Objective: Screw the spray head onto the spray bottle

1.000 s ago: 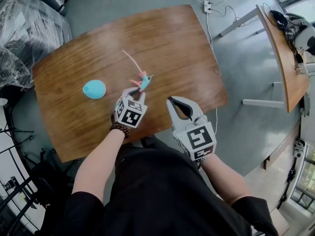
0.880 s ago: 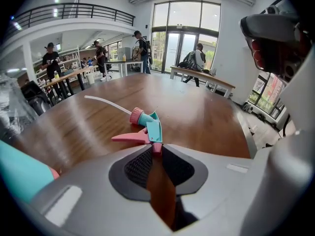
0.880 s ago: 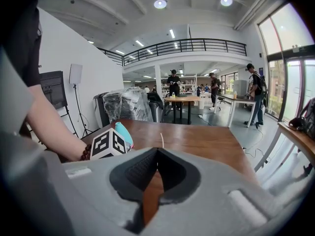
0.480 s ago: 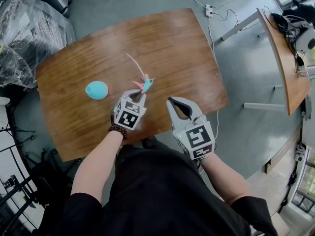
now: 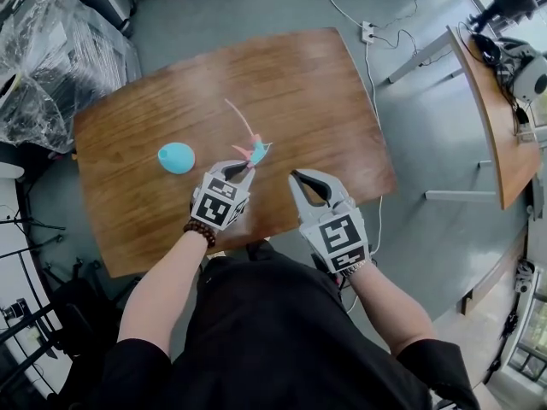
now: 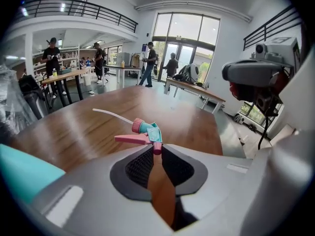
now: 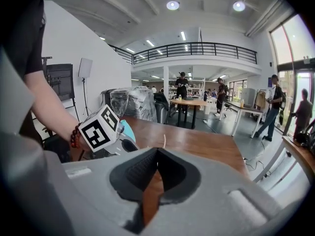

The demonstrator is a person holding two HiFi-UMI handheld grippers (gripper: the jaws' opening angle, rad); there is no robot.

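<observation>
The spray head (image 5: 254,151), pink and teal with a thin white dip tube, hangs just above the wooden table (image 5: 325,101). My left gripper (image 5: 244,167) is shut on its pink nozzle end; the jaws have just been closing with it between them. In the left gripper view the spray head (image 6: 145,132) juts out past the left gripper (image 6: 156,149), tube pointing away. The light blue bottle (image 5: 176,157) lies on the table to the left, apart from both grippers. My right gripper (image 5: 299,178) stays shut and empty over the table's near edge, and the right gripper (image 7: 156,152) has nothing between its pads.
A second table (image 5: 491,101) stands at the far right. A power strip (image 5: 367,31) with its cable lies on the floor behind the table. Plastic-wrapped goods (image 5: 51,58) are piled at the upper left. People (image 6: 150,65) stand far off in the hall.
My left gripper has closed on the spray head and lifted it off the table. The right gripper has stayed where it was.
</observation>
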